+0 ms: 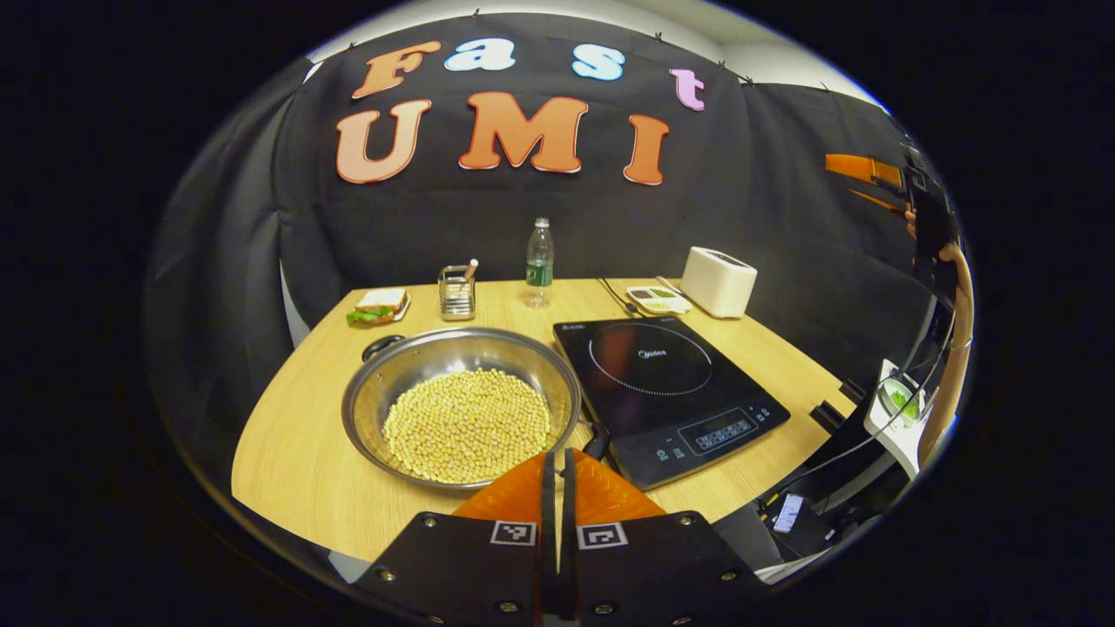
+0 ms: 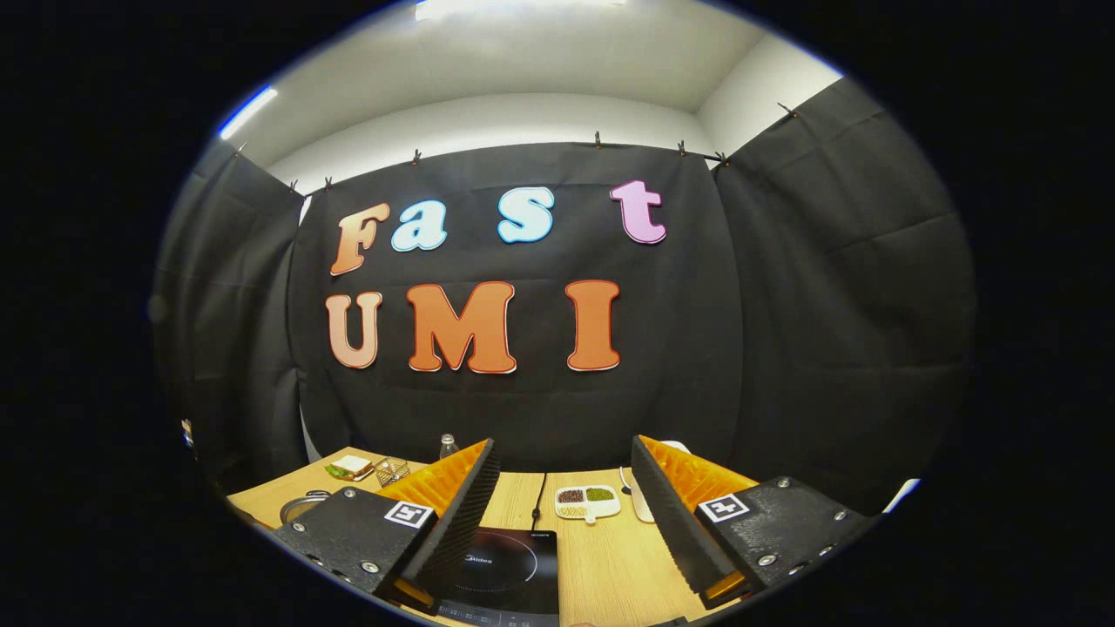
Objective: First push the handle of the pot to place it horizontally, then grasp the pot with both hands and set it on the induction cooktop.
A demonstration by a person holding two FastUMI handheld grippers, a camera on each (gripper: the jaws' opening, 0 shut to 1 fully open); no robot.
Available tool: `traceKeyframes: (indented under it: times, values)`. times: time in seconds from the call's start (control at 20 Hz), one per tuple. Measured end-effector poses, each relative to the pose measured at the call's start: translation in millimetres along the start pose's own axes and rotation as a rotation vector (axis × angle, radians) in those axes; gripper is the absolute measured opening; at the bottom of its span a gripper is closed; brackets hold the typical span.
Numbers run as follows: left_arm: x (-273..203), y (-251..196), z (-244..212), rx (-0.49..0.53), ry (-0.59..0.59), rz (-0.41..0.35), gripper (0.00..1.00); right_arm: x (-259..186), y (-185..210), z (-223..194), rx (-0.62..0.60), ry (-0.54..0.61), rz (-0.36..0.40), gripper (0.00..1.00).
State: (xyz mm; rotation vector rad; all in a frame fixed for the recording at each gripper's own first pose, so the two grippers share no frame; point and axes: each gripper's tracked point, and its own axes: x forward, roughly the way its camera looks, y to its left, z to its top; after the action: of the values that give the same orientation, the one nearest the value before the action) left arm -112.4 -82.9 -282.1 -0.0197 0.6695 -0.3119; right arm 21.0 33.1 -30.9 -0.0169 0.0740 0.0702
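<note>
The table (image 1: 296, 453) is a light wood top with a rounded near-left corner, hemmed by the black cloth wall behind and to the left. The pot (image 1: 462, 405) sits on its left half, with bare wood to its left and in front. Just to its right, almost touching the rim, lies the cooktop (image 1: 666, 392), turned at a slant so its control strip faces the near-right edge. Along the back edge stand a sandwich (image 1: 379, 306), a wire holder (image 1: 456, 293), a bottle (image 1: 539, 261), a sectioned dish (image 1: 658, 299) and a white toaster (image 1: 719, 280), all well apart from the pot.

The left gripper (image 1: 557, 475) hangs above the table's near edge, tilted down at the pot, its fingers pressed together with nothing between them, the tips over the pot's near-right rim. The right gripper (image 2: 562, 501) is held high and nearly level, facing the back wall, its jaws spread wide and empty above the cooktop (image 2: 510, 566); the dish (image 2: 587, 502) shows between its fingers.

The pot is a wide, shallow steel pan filled with pale beans. One dark handle (image 1: 381, 347) shows at its far-left rim and another dark part at the near-right rim beside the cooktop, so the line through them runs diagonally from far-left to near-right.
</note>
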Motion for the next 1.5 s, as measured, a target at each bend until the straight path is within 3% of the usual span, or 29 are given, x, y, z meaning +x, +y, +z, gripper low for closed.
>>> traceKeyframes:
  times: [0.55,0.6,0.85,1.5]
  values:
    - [48.5,13.6,-64.3,-0.035,0.185,0.019,0.02,4.8,-3.1,-16.9,0.001,0.034,0.0,0.95]
    - [51.5,14.0,-63.8,-0.04,0.189,0.019,0.03,4.7,-4.4,-17.7,0.0,0.038,-0.002,1.0]
    - [63.9,6.1,-60.8,-0.02,0.192,-0.003,0.02,10.1,-7.3,-26.1,0.022,0.056,0.002,0.95]
    - [95.2,-9.0,-46.4,0.013,0.204,-0.012,0.02,20.2,-41.9,-46.8,0.023,0.084,-0.068,0.95]
